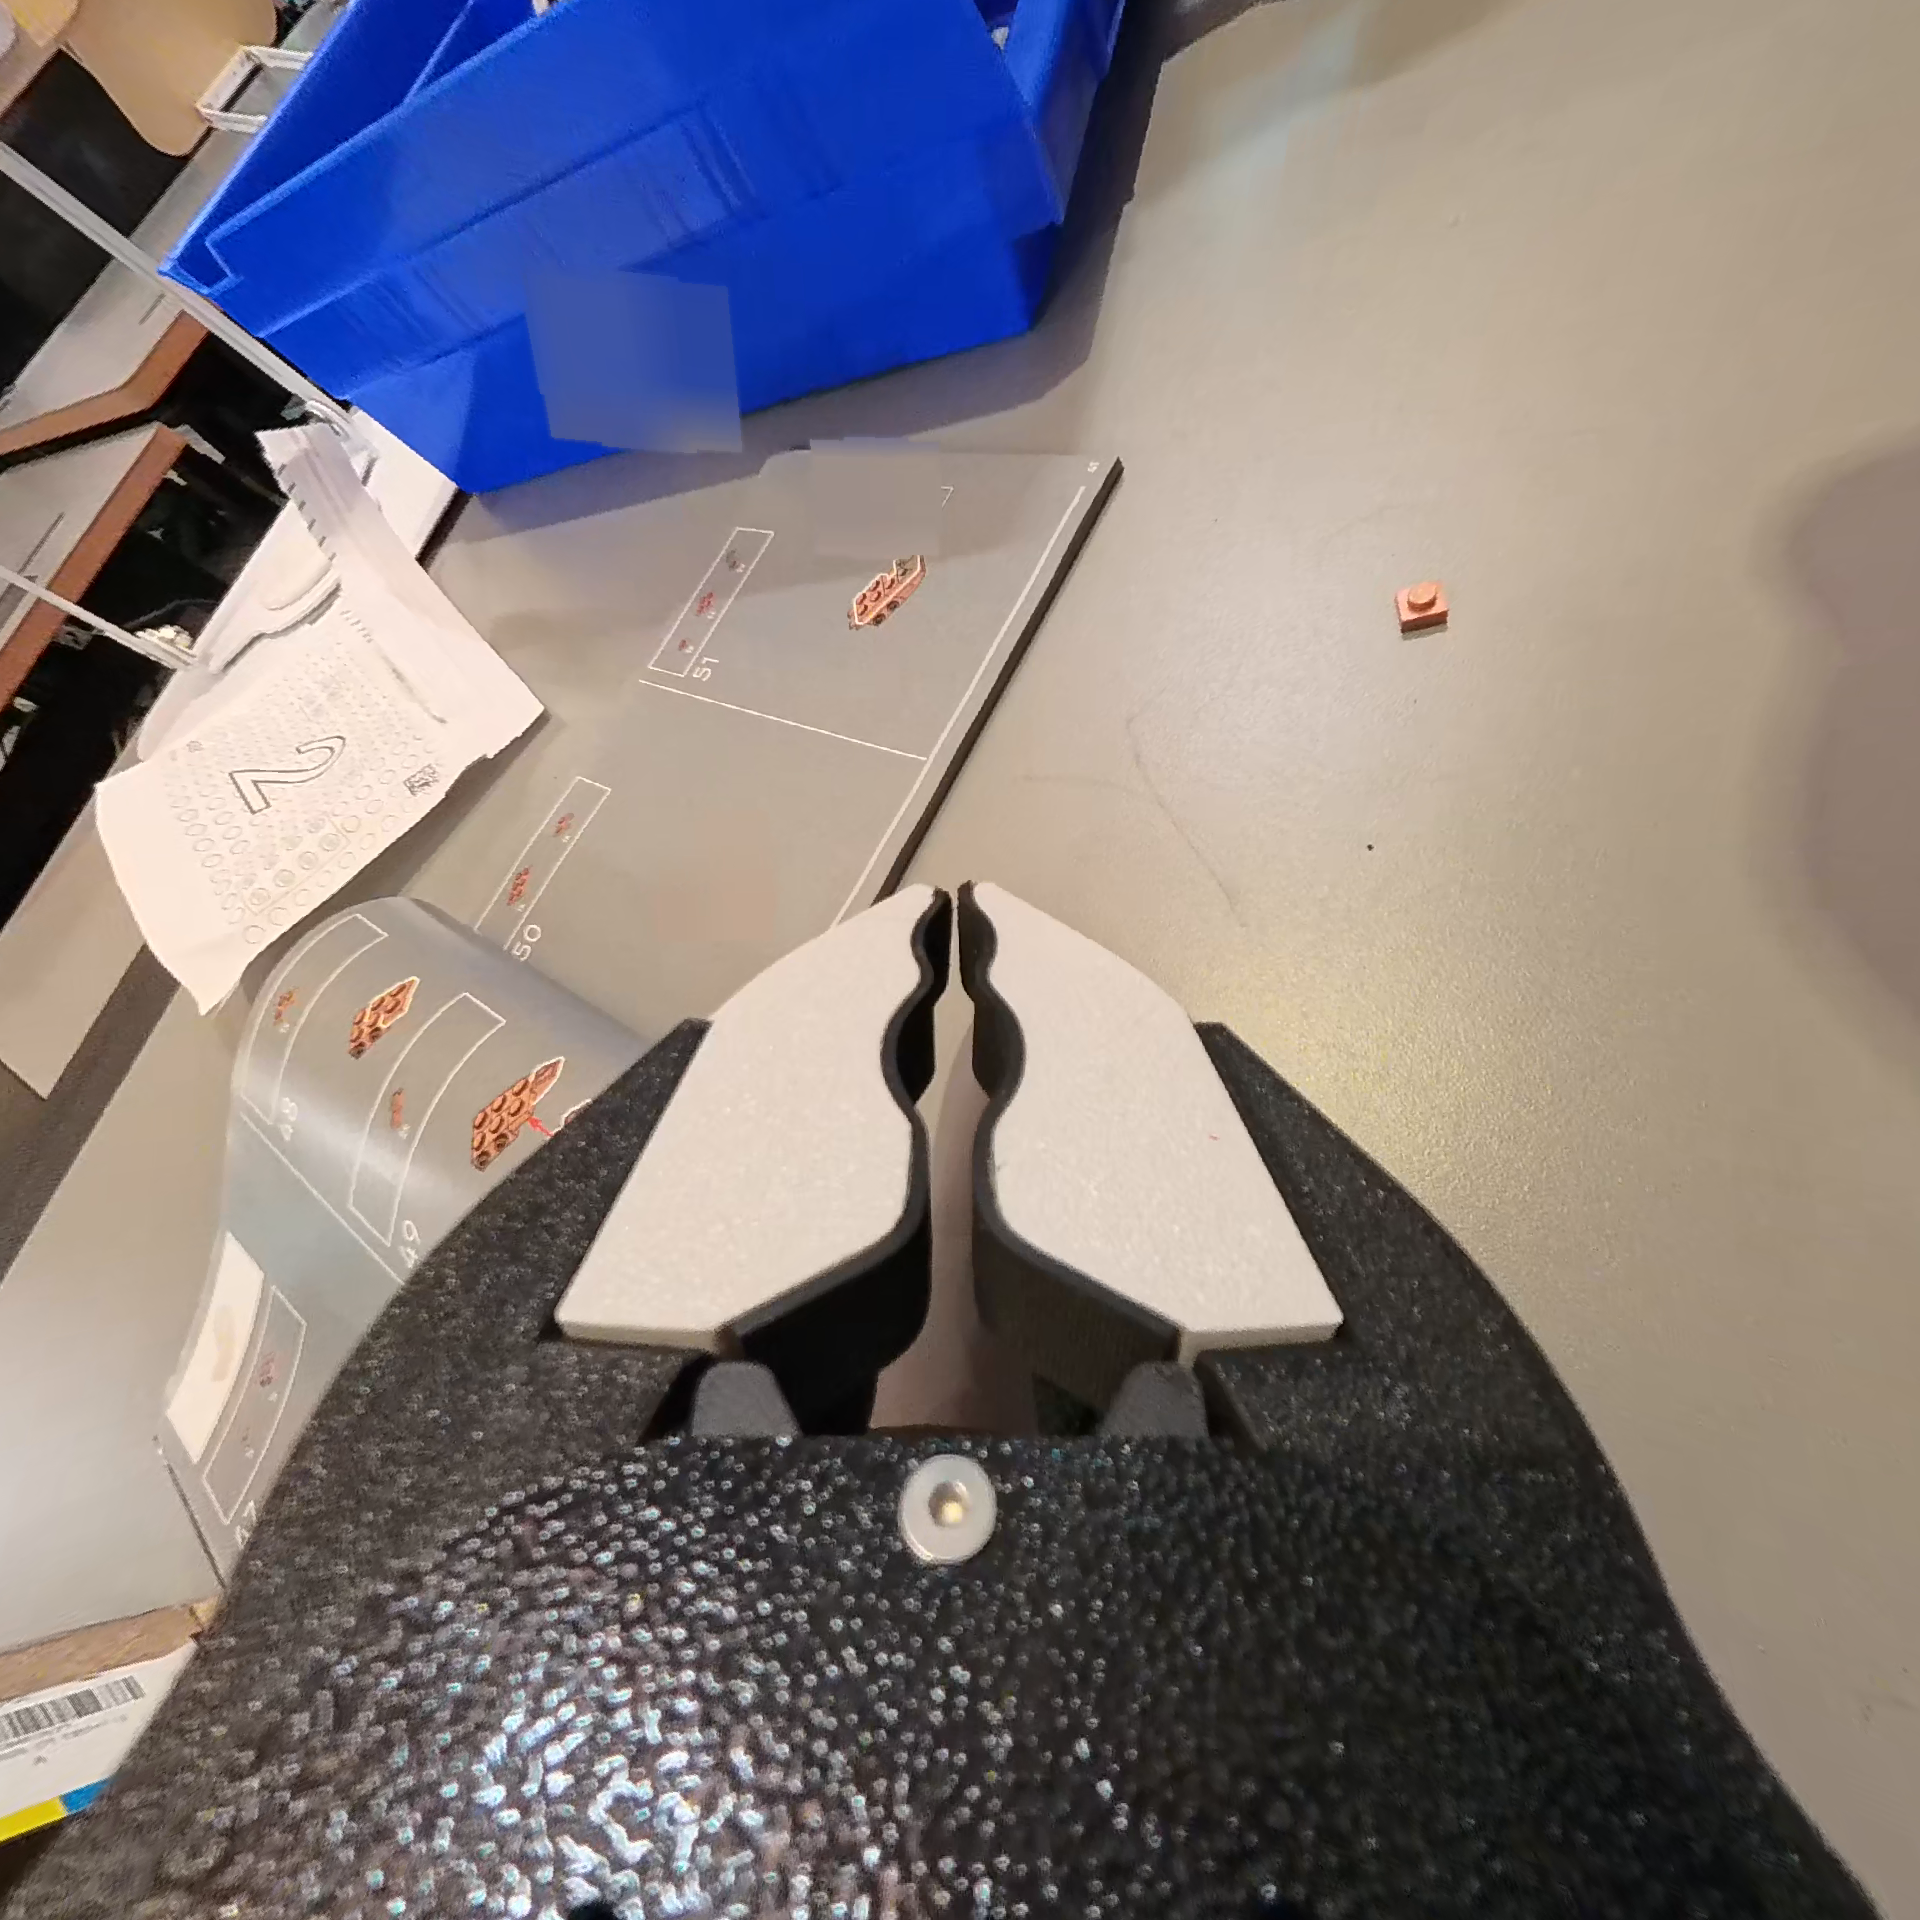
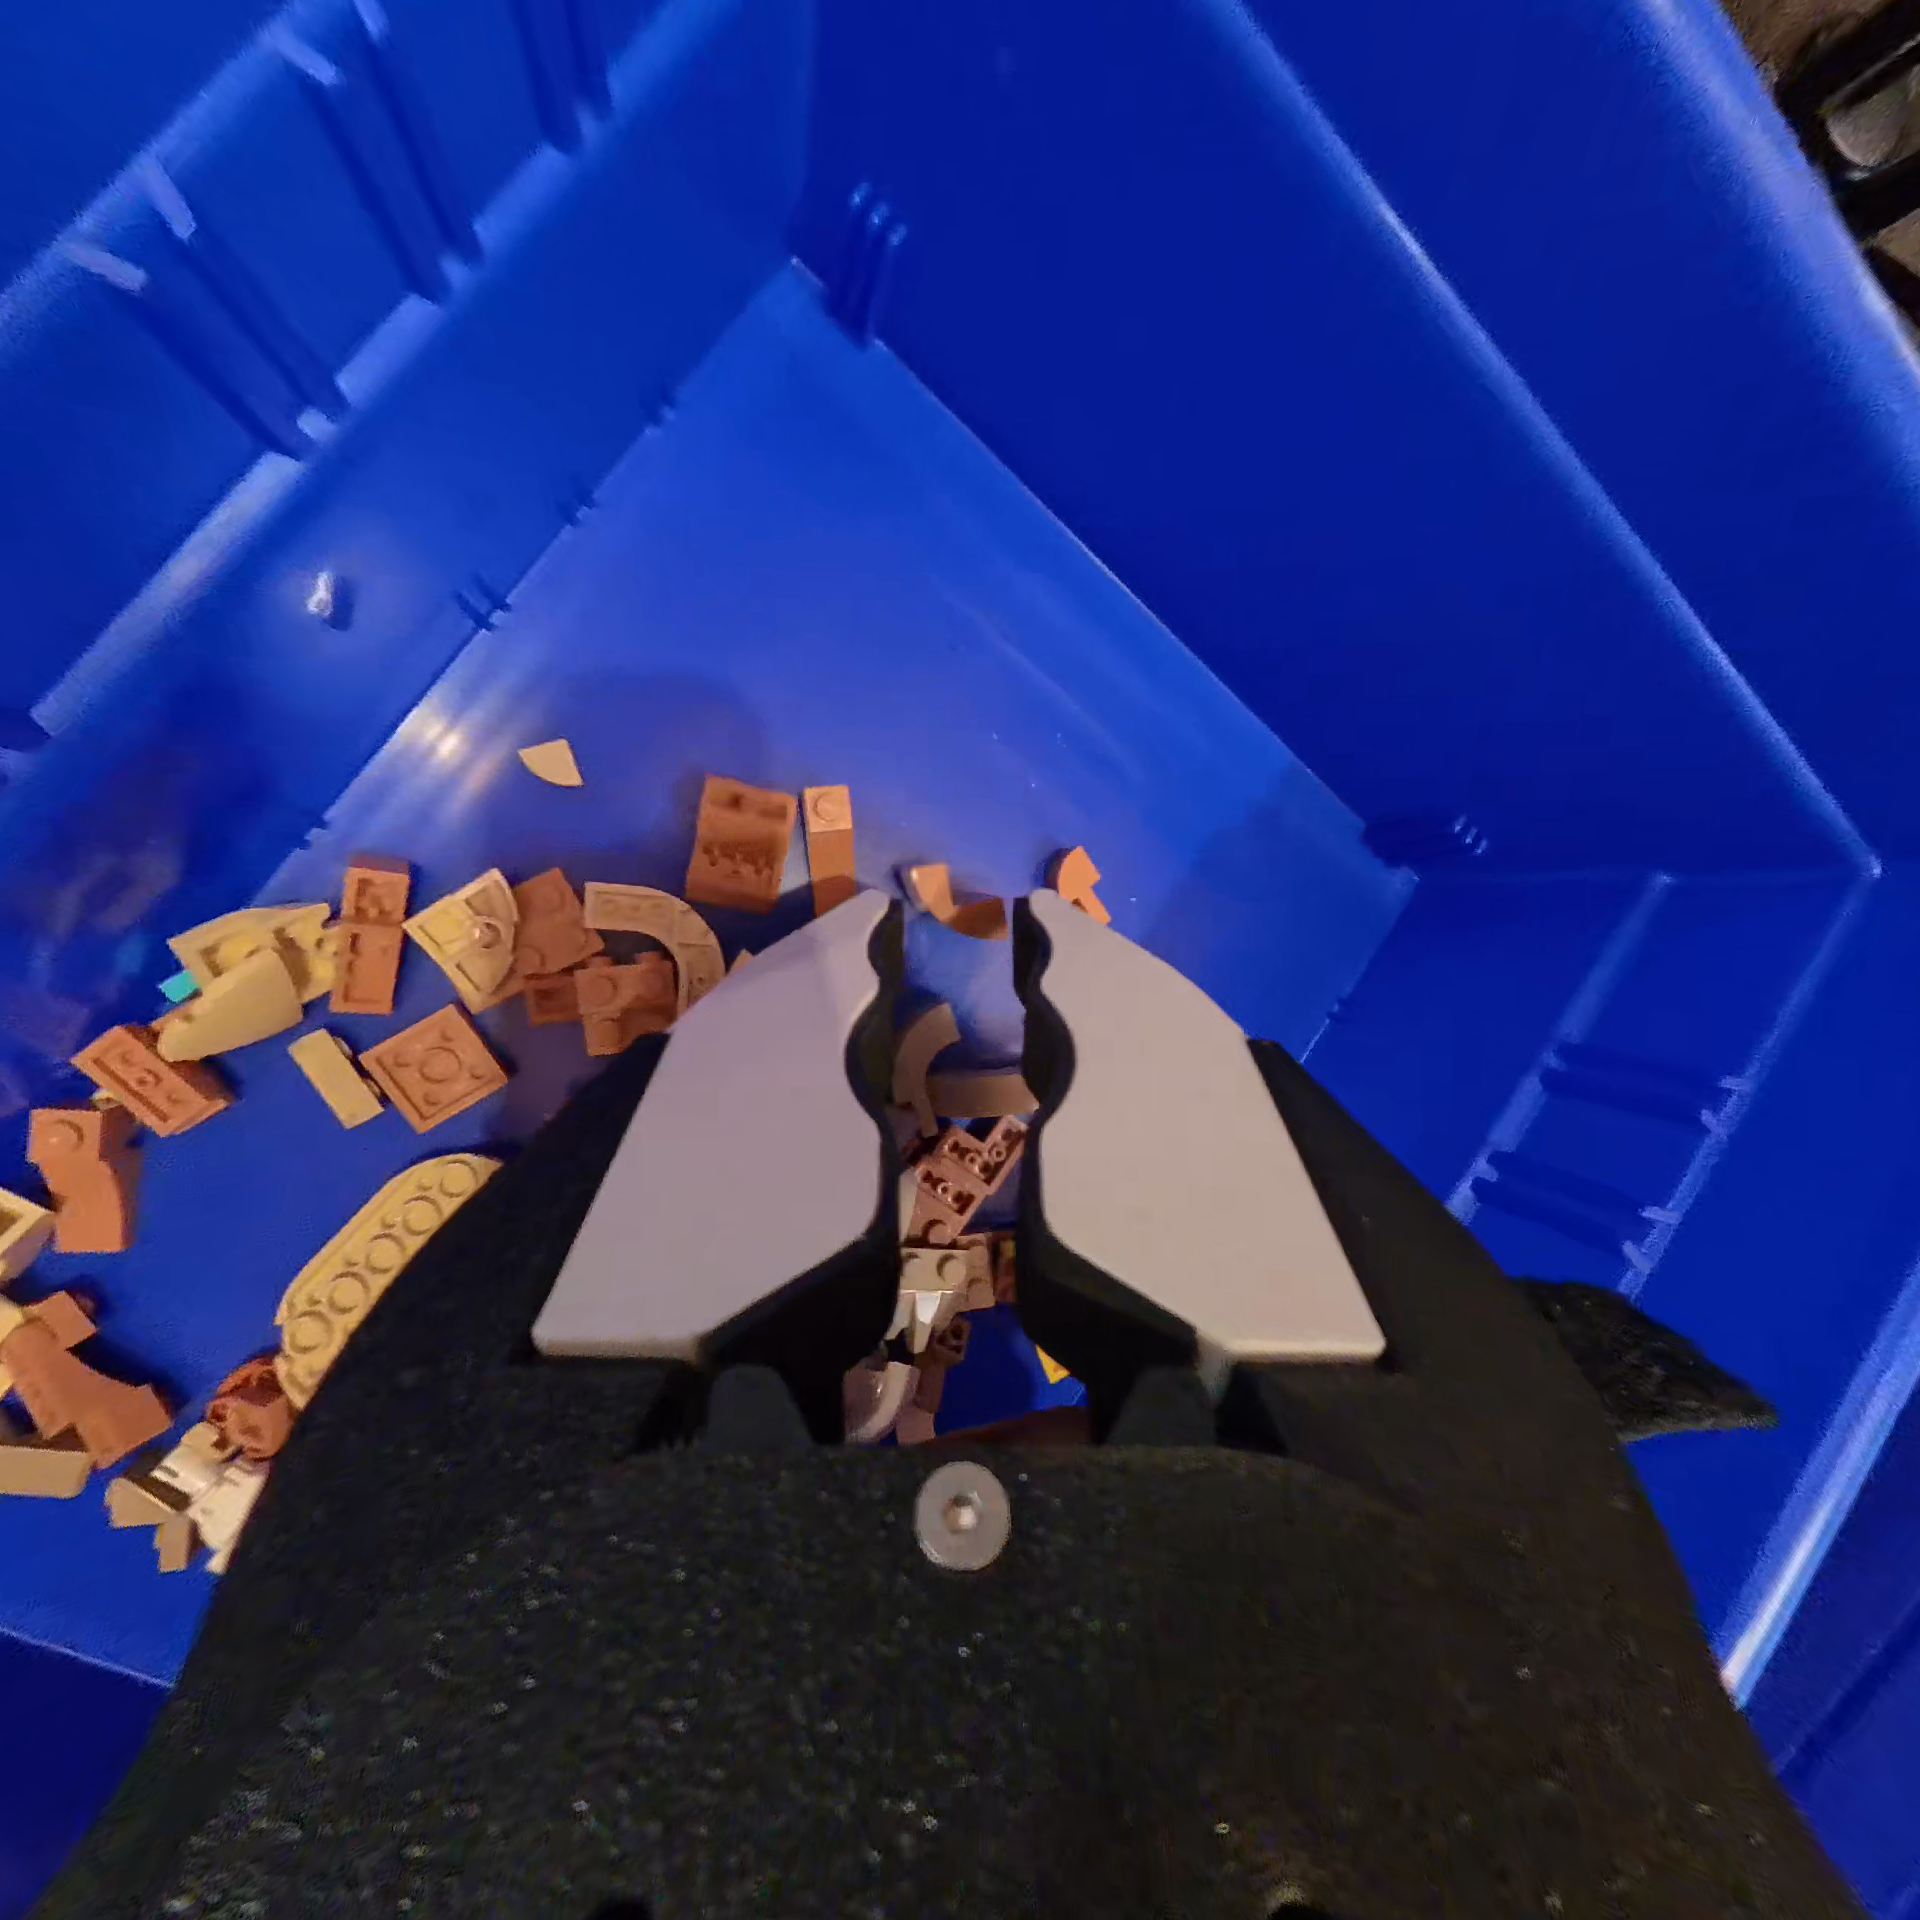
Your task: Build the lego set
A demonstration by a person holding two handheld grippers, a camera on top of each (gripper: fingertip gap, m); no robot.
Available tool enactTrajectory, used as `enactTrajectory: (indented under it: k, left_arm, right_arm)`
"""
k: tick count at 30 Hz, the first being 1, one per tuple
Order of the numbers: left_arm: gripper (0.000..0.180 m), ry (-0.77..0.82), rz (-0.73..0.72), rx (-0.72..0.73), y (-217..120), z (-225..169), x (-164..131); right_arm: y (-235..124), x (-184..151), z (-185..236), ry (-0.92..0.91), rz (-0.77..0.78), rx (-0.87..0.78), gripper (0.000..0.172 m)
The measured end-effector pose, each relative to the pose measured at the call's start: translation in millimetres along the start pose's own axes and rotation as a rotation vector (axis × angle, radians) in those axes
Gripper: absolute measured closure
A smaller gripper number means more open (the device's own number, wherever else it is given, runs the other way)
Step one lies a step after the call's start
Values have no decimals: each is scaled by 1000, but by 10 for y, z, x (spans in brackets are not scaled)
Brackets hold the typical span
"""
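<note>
Where booklet lies, grey table (image 1: 1455,935).

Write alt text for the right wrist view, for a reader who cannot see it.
The right gripper, fingers parted, reaches down into a blue bin over a scatter of small brown and tan bricks. One orange-brown piece lies at the fingertips, though contact is unclear.

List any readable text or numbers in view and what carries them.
I won't copy writing; it stands on:
Grey instruction booklet: step numerals.
White paper bag: one large numeral, small code.
Barcode label, bottom left: blurred.
Blue bin, bricks: none.
</note>
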State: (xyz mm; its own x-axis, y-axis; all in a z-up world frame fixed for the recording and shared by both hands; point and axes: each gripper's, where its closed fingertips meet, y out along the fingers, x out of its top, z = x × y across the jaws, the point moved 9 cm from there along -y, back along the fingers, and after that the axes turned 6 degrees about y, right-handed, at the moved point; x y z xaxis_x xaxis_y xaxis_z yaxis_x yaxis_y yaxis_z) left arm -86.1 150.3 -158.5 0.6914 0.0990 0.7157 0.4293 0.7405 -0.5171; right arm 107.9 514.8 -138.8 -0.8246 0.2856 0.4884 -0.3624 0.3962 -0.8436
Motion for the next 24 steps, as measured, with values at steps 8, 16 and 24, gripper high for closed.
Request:
enactTrajectory:
  k: [8, 16, 24]
  left_arm:
    - [180, 6, -2, -1, -4, -6, 1]
    - [180, 9, 8, -2, 8, -8, -1]
    - [180, 13, 14, -2, 17, -10, 0]
  right_arm:
    - [-356, 32, 18, -40, -25, 59, 145]
    - [-702, -52, 20, -147, -8, 43, 146]
    - [-498, -109, 324, -279, 79, 195, 151]
